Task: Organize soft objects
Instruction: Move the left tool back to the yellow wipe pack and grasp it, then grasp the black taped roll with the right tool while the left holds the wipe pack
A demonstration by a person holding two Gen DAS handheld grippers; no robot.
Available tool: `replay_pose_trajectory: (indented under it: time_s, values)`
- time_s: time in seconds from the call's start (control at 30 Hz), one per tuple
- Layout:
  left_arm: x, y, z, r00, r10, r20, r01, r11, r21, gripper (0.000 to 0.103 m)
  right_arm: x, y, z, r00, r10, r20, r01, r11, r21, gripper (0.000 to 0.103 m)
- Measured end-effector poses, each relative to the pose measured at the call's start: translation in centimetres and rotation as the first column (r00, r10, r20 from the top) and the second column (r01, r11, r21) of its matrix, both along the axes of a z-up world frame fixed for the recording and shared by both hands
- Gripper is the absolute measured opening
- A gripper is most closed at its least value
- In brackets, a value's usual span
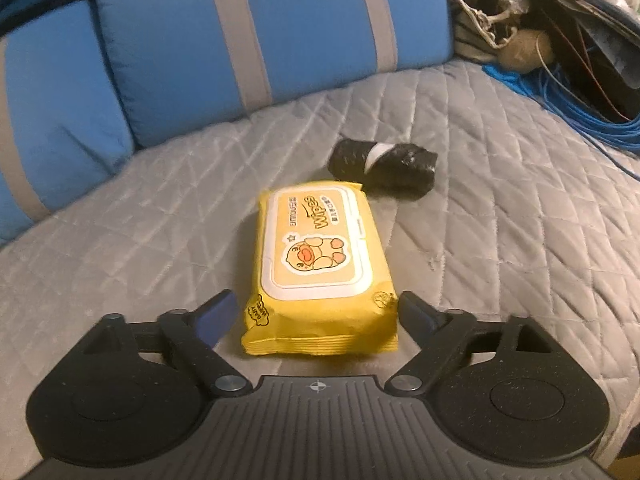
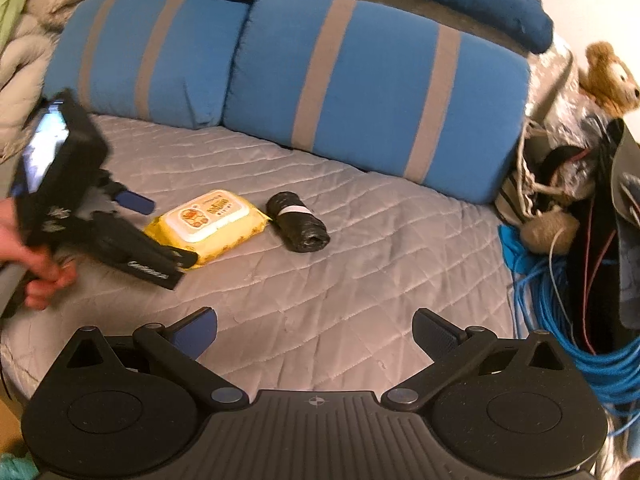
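Observation:
A yellow pack of wet wipes [image 1: 316, 268] lies flat on the grey quilted bed cover [image 1: 500, 240]. A black roll of bags with a white band [image 1: 382, 168] lies just beyond it. My left gripper [image 1: 316, 312] is open, its fingers on either side of the near end of the pack, not closed on it. In the right wrist view the pack [image 2: 208, 220] and the roll [image 2: 298, 222] lie mid-bed, and the left gripper [image 2: 160, 232] reaches the pack from the left. My right gripper [image 2: 316, 332] is open and empty, low over bare cover nearer me.
Two blue pillows with grey stripes [image 2: 368, 92] lean at the head of the bed. A pile of blue cable [image 2: 560, 312], bags and a brown plush bear [image 2: 608, 80] sits at the right edge. Blankets [image 2: 24, 52] lie at the far left.

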State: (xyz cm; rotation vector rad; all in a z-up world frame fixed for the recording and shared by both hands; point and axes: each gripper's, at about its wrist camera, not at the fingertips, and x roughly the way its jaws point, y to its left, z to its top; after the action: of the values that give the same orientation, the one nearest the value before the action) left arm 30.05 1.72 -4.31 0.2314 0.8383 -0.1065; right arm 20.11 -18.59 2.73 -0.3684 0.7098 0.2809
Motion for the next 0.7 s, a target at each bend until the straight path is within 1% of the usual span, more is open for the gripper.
replay_pose_trajectory:
  time_s: [0.07, 0.33, 0.47, 0.53, 0.6, 0.63, 0.7]
  values:
    - [0.7, 0.3, -0.4, 1.0, -0.001, -0.008, 0.0, 1.0, -0.026, 0.099, 0.0, 0.2, 0.0, 1.0, 0.013, 0.004, -0.013, 1.0, -0.01, 0.103]
    - [3.5, 0.6, -1.9, 0.994, 0.073, -0.08, -0.078, 0.994, -0.073, 0.099, 0.4, -0.1, -0.2, 1.0, 0.0, -0.009, 0.0, 1.0, -0.004, 0.103]
    - [4.3, 0.5, -2.4, 0.99, 0.114, -0.082, -0.12, 0.99, -0.075, 0.098, 0.7, -0.4, -0.4, 1.0, -0.015, -0.015, 0.014, 1.0, -0.01, 0.103]
    - [4.1, 0.5, -2.5, 0.991, 0.113, -0.067, -0.119, 0.989, -0.091, 0.088, 0.8, -0.6, -0.5, 1.0, -0.022, -0.021, 0.022, 1.0, -0.012, 0.103]
    - [4.0, 0.4, -2.4, 0.99, 0.127, -0.06, -0.132, 0.986, -0.098, 0.076, 0.9, -0.7, -0.6, 0.999, -0.03, -0.025, 0.029, 0.999, -0.017, 0.103]
    - [3.9, 0.4, -2.2, 0.99, 0.129, -0.059, -0.134, 0.986, -0.1, 0.074, 1.0, -0.8, -0.6, 0.999, -0.034, -0.026, 0.034, 0.999, -0.019, 0.103]
    - [3.8, 0.4, -1.9, 0.991, 0.121, -0.054, -0.126, 0.987, -0.102, 0.066, 1.1, -0.8, -0.6, 0.999, -0.039, -0.028, 0.038, 0.999, -0.015, 0.103]
